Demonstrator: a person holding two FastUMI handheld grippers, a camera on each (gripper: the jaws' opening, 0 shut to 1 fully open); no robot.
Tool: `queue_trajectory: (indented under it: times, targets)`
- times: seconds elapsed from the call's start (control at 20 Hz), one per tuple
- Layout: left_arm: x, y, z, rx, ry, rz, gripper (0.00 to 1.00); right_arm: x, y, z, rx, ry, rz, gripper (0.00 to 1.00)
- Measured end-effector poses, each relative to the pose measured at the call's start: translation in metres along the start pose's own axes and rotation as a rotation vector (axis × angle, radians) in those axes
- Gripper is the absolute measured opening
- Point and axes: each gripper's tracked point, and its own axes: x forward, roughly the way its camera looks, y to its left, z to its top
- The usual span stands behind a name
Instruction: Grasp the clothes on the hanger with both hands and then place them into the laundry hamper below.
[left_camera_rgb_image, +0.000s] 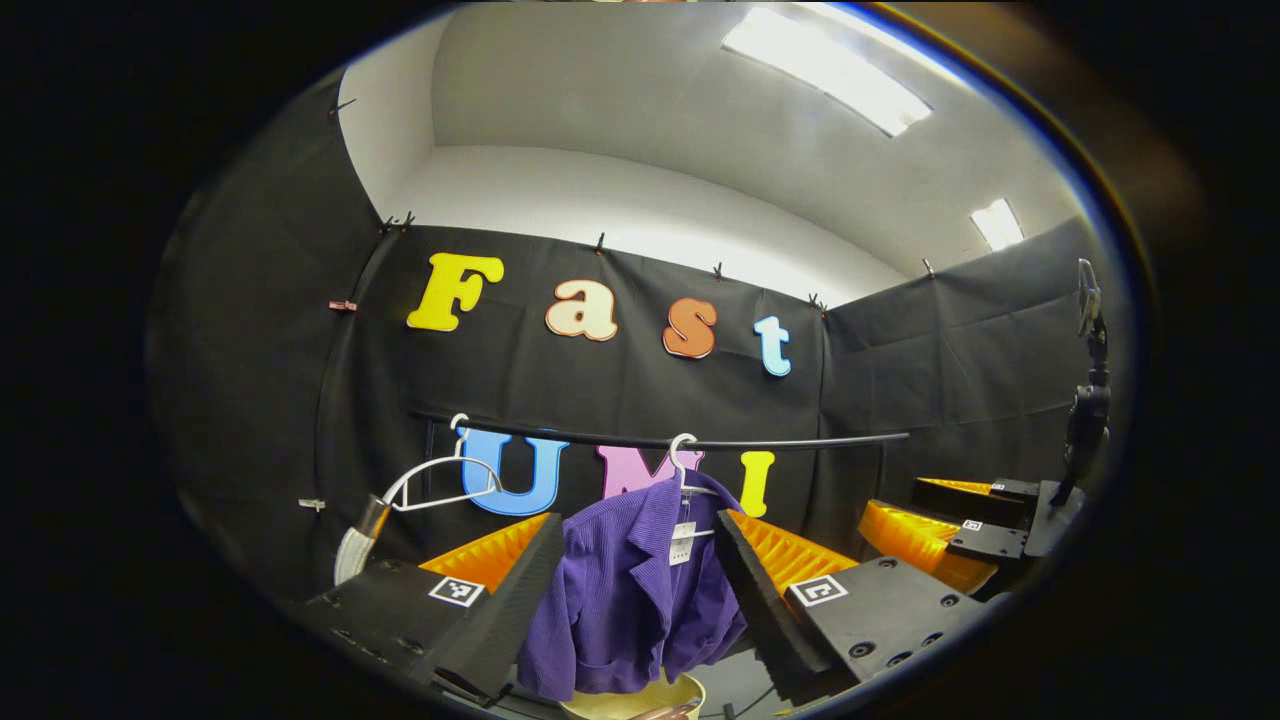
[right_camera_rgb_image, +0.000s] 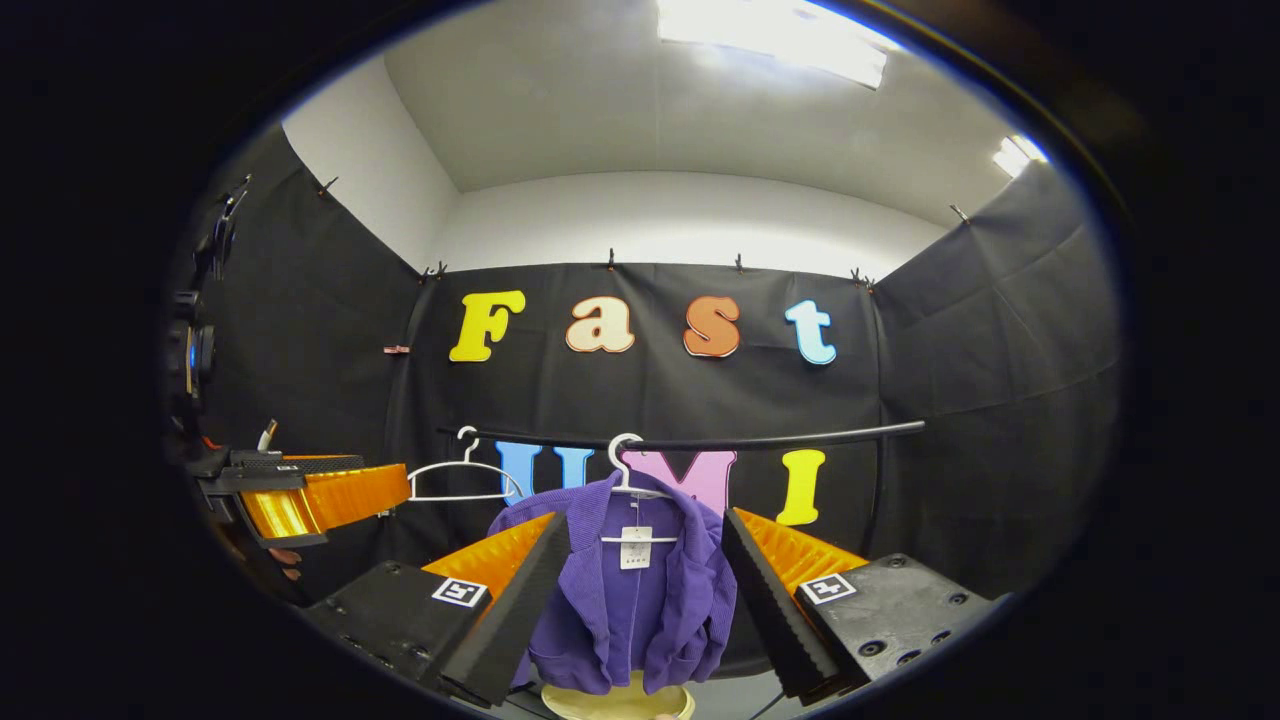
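the purple jacket (left_camera_rgb_image: 630, 590) hangs on a hanger (left_camera_rgb_image: 690, 480) from the rail (left_camera_rgb_image: 800, 441), above the hamper (left_camera_rgb_image: 640, 700). both grippers, left (left_camera_rgb_image: 640, 580) and right (right_camera_rgb_image: 645, 590), gape apart, short of it. best close one on each shoulder, level, before lifting.

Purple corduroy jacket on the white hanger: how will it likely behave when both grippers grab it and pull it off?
The purple ribbed jacket drapes in soft folds, so it is probably floppy and will sag between two grasp points. Its ribbed cloth looks grippy rather than slippery. It hangs on a thin white hanger hooked over the black rail, so a pull may swing or drag the hanger along.
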Motion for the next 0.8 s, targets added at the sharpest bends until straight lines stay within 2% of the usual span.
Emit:
queue_trajectory:
  times: [0.8]
  targets:
    - [-0.028,0.003,0.003,0.023,0.004,-0.129,0.95,-0.027,0.025,0.006,-0.051,-0.003,-0.080,0.97]
